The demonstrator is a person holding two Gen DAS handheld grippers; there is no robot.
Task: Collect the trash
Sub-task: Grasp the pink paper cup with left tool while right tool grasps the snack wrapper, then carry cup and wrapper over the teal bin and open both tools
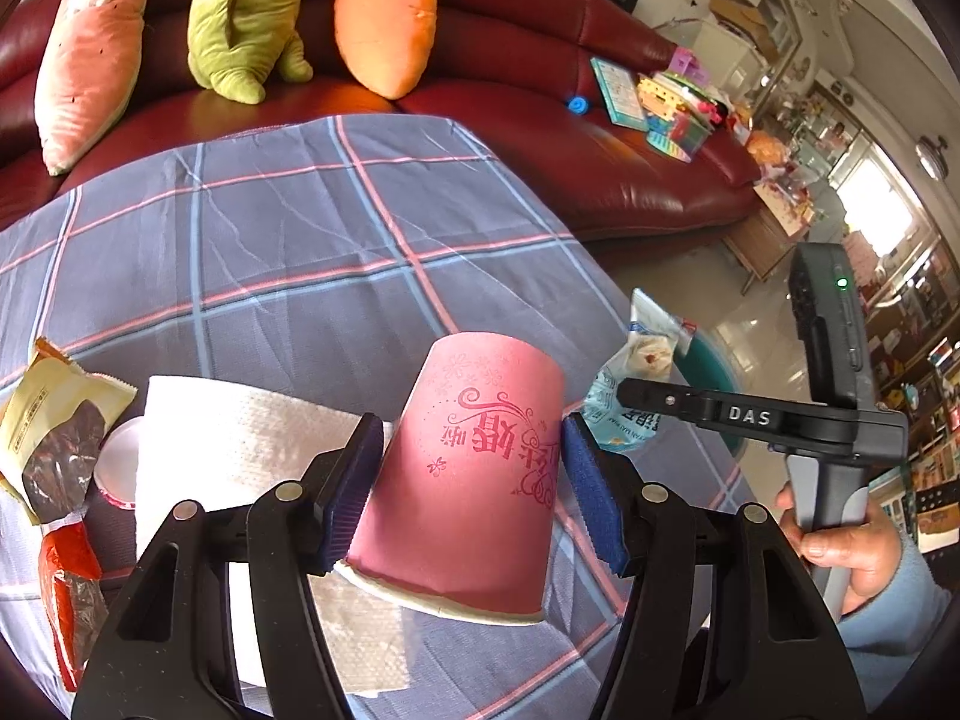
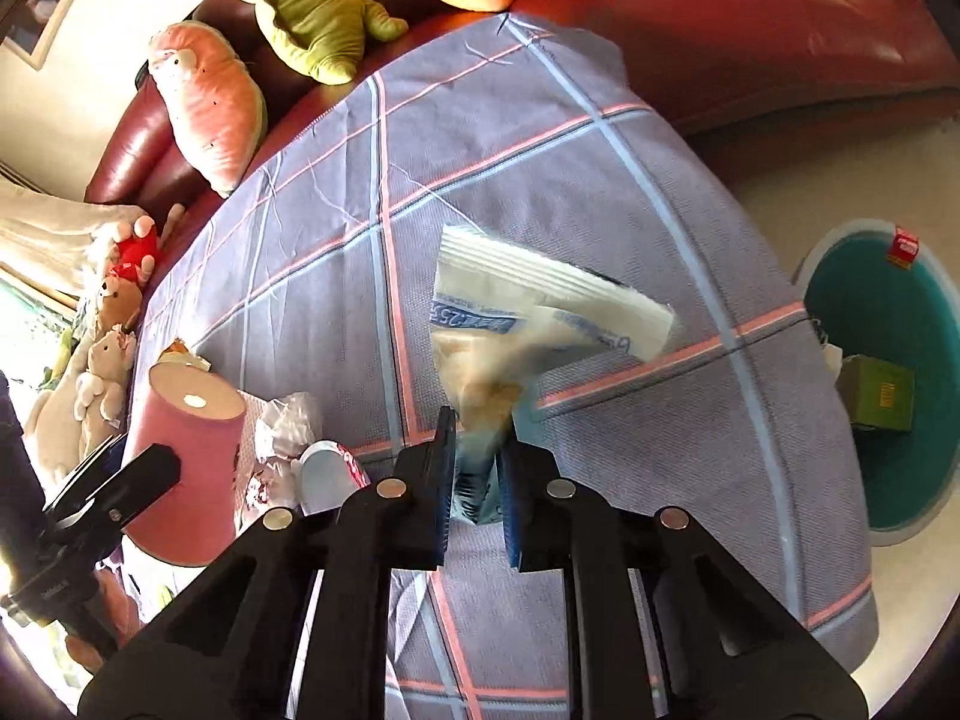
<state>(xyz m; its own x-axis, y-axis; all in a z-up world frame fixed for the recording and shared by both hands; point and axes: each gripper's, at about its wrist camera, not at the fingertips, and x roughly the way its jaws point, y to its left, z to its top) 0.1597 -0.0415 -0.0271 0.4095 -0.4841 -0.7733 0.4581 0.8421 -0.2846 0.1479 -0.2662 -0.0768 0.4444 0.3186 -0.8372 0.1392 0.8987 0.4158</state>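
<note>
A pink paper cup point(image 1: 474, 468) stands upside down between the pads of my left gripper point(image 1: 471, 429), which is shut on its sides. The right wrist view has the same cup point(image 2: 186, 468) at the left, over the plaid tablecloth point(image 2: 600, 180). My right gripper point(image 2: 480, 441) is shut on the lower end of a white and blue plastic wrapper point(image 2: 540, 312), which sticks up and forward from the pads. In the left wrist view this wrapper point(image 1: 636, 360) hangs by the table's right edge, at one black finger of the right gripper point(image 1: 636, 390).
White tissue point(image 1: 240, 438), a yellow snack bag point(image 1: 54, 420), a red wrapper point(image 1: 66, 588) and a small white cup point(image 2: 327, 471) lie at the table's near left. A teal bin point(image 2: 888, 312) on the floor right of the table holds a green box. Plush toys line the red sofa point(image 1: 600, 138).
</note>
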